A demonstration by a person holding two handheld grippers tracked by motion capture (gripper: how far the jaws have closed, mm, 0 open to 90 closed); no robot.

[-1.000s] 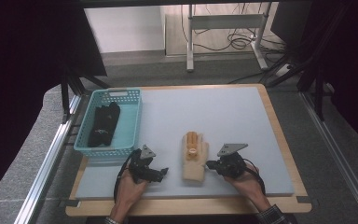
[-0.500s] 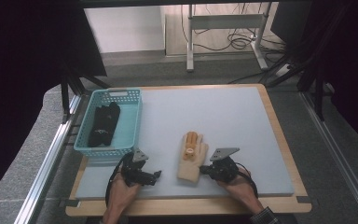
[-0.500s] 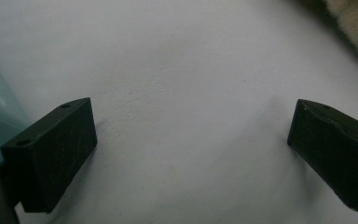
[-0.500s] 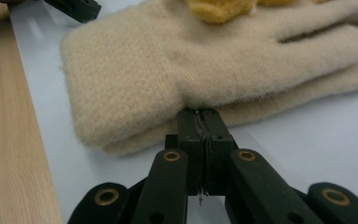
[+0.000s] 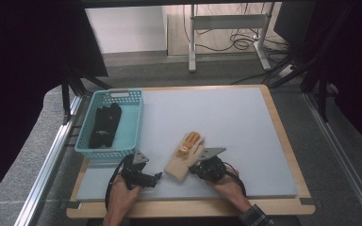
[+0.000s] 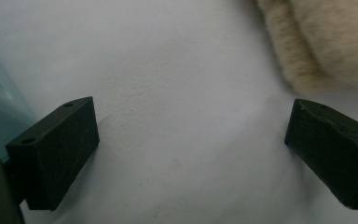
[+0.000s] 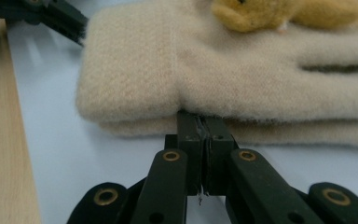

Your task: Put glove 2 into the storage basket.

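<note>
While the glove lies between both hands, its cuff points toward the person.
Right hand-held gripper touches the cuff's right edge, jaws together, apparently pinching it; left hand-held gripper waits just left, jaws apart.

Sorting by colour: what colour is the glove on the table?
Cream glove with yellow-orange trim, clearest in the right gripper view.
</note>
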